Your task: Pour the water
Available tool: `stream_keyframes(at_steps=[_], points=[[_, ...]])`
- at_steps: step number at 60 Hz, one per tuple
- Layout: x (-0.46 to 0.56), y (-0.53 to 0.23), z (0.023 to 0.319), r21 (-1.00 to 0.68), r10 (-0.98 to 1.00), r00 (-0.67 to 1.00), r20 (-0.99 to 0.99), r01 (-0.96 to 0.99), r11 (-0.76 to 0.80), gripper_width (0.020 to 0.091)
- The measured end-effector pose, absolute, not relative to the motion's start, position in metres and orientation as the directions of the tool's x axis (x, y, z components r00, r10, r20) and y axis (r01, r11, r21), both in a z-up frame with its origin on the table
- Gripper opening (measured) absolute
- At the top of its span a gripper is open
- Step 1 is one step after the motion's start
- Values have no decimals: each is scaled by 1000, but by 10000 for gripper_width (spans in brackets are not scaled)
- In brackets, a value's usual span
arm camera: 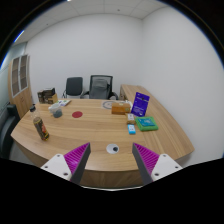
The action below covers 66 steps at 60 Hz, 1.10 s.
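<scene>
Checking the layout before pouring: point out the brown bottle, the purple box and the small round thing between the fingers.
brown bottle (41, 128), gripper view, middle of its body.
purple box (141, 102), gripper view, its front face.
small round thing (113, 149), gripper view, its top, on the table between the open fingers.

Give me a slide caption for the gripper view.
Open gripper above a wooden conference table holding a red plate, purple box and small round object.
</scene>
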<state>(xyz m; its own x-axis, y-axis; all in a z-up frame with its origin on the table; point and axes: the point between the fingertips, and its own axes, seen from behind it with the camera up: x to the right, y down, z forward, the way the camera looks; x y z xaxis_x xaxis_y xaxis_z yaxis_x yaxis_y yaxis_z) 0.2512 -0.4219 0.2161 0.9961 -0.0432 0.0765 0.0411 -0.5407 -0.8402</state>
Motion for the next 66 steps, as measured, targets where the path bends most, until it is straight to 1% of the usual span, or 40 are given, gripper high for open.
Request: stream_keyframes(at_steps=[7, 18, 31, 37, 43, 50, 57, 66], points=[[248, -425, 207, -834, -51, 997, 60, 21, -551, 856], [208, -433, 182, -817, -5, 999, 39, 29, -576, 859], [91, -434, 147, -792, 117, 993, 9, 78, -605, 859], [21, -427, 137, -789, 161, 987, -22, 82, -609, 856], [-46, -408, 128, -805, 180, 983, -42, 74, -589, 859], [-108, -364, 117, -847, 167, 985, -38, 57, -529, 858], [-146, -315, 101, -873, 130, 991, -13, 52, -485, 857], [-171, -258, 88, -894, 80, 996, -24, 14, -449, 858]])
